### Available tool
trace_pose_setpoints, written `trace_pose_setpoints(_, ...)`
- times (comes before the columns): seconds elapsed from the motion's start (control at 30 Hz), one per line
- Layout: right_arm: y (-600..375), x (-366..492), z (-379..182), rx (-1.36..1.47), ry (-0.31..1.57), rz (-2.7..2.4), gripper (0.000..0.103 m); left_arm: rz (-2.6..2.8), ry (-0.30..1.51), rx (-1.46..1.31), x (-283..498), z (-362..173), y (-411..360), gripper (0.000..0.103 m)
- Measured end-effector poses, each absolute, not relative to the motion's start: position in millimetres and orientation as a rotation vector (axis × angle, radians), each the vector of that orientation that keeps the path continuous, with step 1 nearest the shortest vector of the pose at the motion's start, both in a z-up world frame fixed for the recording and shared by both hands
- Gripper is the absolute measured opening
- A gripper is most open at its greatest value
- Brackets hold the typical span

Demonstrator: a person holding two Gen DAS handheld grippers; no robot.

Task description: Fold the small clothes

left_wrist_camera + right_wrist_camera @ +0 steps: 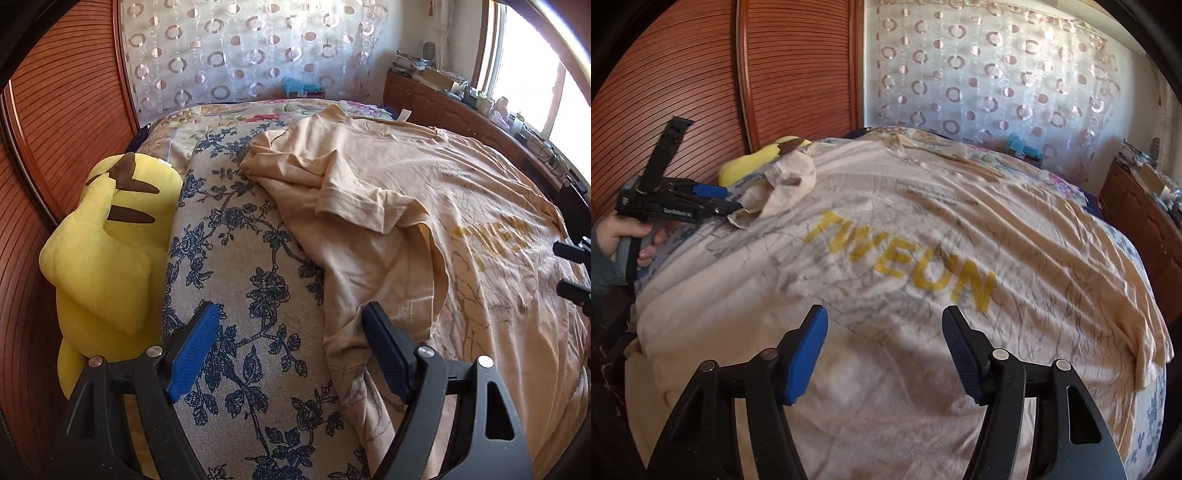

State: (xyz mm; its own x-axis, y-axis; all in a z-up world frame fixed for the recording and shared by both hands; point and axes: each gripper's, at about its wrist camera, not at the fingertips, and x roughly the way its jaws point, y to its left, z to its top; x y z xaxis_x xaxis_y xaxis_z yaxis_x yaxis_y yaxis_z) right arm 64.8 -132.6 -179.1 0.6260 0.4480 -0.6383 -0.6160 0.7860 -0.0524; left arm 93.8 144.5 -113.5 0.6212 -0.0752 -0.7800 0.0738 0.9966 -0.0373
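Pale peach cotton fills most of both views: a short-sleeved T-shirt [923, 258] printed with yellow block letters and thin grey branching lines lies spread flat across the bed [236, 280], which is covered by a beige sheet patterned with blue flowers. In the left wrist view the shirt [424, 206] takes up the centre and right of the frame, with one sleeve [354, 201] folded back over the body and rumpled just above the middle.

The left gripper [291, 354] sits at the bottom of that frame with its jaws spread apart and nothing between the blue pads; one finger stands over the bare floral sheet and the other over the shirt's near edge. In the right wrist view the same gripper [731, 201] shows at the left edge, gripped by a person's hand [631, 236], its tips beside the bunched sleeve.

The right gripper [884, 347] stands at the bottom centre of its own frame, jaws parted over the smooth lower part of the shirt, clasping nothing.

A yellow plush toy [110, 243] with brown-tipped ears lies along the left side of the bed against a ribbed reddish-brown wooden wardrobe [62, 122]. A sheer curtain with ring patterns [997, 66] hangs behind the bed.
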Motion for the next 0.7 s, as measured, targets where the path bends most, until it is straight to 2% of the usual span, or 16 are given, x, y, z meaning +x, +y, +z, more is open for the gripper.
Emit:
trace_pose_setpoints(0.4, -54.2, 110.3, -138.8, -0.338, 0.51, 0.799, 0.051, -0.08, 0.901, -0.004, 97.0, -113.9, 145.8, 0.087)
trace_pose_setpoints(0.7, 25.5, 158.0, -160.3, -0.395, 0.595, 0.918, 0.05, -0.08, 0.9, -0.005, 97.4, -114.3, 146.1, 0.087)
